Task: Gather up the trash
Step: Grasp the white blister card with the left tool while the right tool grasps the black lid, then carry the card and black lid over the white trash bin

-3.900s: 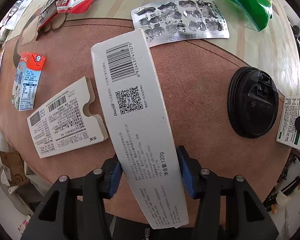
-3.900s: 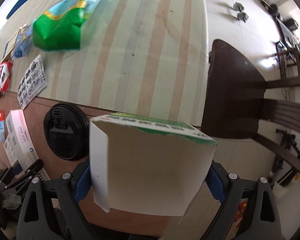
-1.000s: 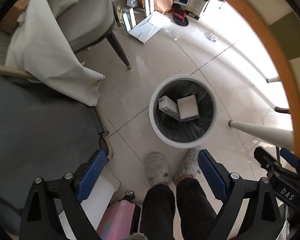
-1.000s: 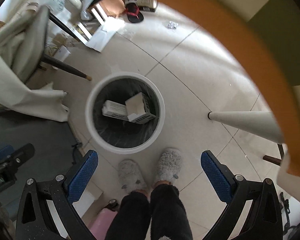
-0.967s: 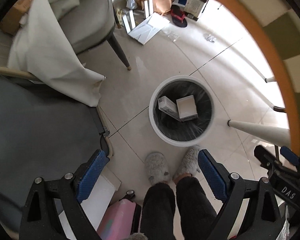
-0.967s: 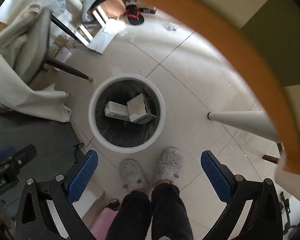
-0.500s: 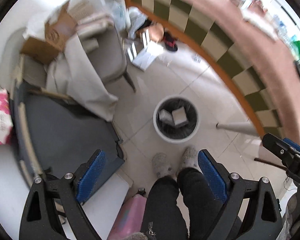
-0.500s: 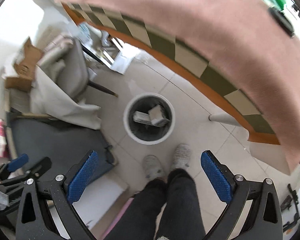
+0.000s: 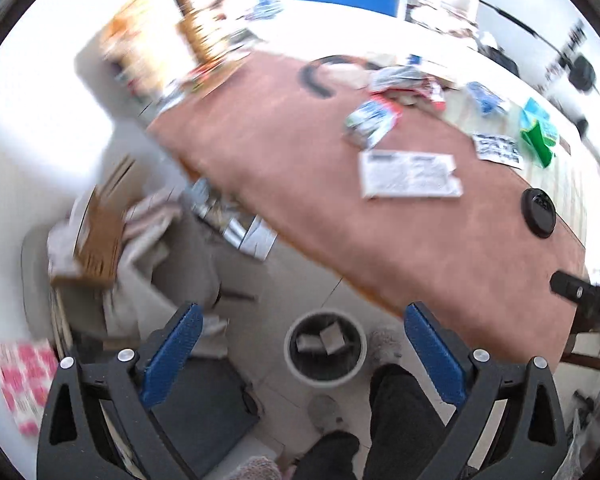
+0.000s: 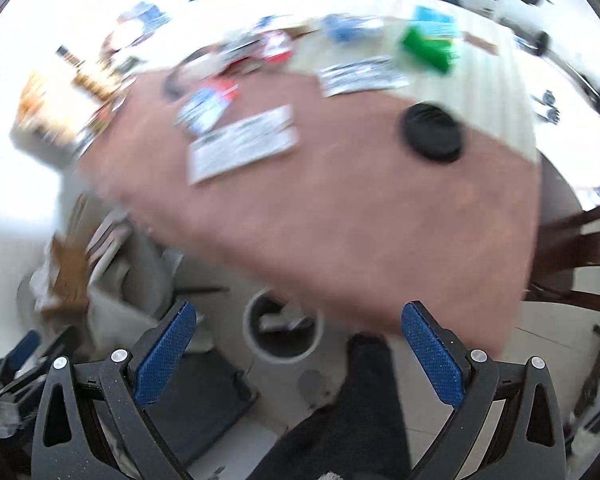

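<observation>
A worktop covered in a reddish-brown cloth is seen from above, blurred by motion. Beyond its edge, a grey chair draped with pale fabric is seen on the tiled floor, with a brown cardboard box beside it. A dark wooden chair is seen at the worktop's far end. Dark trouser legs are visible below.

Matt, seemingly cloth table cover
</observation>
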Tool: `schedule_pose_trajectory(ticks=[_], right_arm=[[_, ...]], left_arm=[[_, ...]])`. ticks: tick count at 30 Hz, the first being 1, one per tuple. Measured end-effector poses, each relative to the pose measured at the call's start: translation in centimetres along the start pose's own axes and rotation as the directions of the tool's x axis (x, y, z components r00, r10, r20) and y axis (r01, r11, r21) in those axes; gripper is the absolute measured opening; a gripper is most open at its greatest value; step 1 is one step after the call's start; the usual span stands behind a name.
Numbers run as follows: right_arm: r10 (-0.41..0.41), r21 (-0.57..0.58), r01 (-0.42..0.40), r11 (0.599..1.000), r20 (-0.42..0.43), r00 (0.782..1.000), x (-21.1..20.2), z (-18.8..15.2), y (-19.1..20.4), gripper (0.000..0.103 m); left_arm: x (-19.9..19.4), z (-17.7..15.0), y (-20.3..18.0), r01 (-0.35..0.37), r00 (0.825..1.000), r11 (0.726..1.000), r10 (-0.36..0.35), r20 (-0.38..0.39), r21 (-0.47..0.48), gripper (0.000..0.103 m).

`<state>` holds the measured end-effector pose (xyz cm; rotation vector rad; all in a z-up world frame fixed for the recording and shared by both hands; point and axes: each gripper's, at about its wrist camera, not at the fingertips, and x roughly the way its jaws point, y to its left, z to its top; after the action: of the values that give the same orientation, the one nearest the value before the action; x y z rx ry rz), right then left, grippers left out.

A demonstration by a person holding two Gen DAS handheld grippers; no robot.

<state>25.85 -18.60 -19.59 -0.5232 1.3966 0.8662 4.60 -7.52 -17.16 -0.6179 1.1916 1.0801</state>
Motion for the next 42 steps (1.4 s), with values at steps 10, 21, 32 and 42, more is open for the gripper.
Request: schedule_pose_trajectory(ticks=[10, 21, 32, 42], right_arm=[[-0.122, 0.032, 0.129, 0.991, -0.175, 0.977, 9.4, 15.3, -10.5, 0.103], [-0.088, 0.023, 0.099, 0.995, -0.290, 0.953, 15.0, 18.0, -11.6, 0.103], [-0.126, 0.024, 0.136, 0.990, -0.249, 0.960, 16.5, 18.6, -12.2, 0.099], [-0.130, -0.039, 0.124, 0.991, -0.243, 0.961, 14.5, 14.4, -12.8, 0.089]], left_arm=[[12.1, 11.5, -13.0, -0.049, 0.989, 0.790, 0.124, -0.081, 0.611, 0.103], [19.9, 13.2, -17.7, 0.154, 0.948, 0.419, 0.192, -0.253, 0.895, 0.103], [20.4, 15.5, -17.8, 0.269, 0.917, 0.479, 0.138, -0.374, 0.836, 0.080], [20.5, 17.4, -13.1, 0.262, 0.814, 0.956, -0.147, -0.562, 0.129, 0.080]])
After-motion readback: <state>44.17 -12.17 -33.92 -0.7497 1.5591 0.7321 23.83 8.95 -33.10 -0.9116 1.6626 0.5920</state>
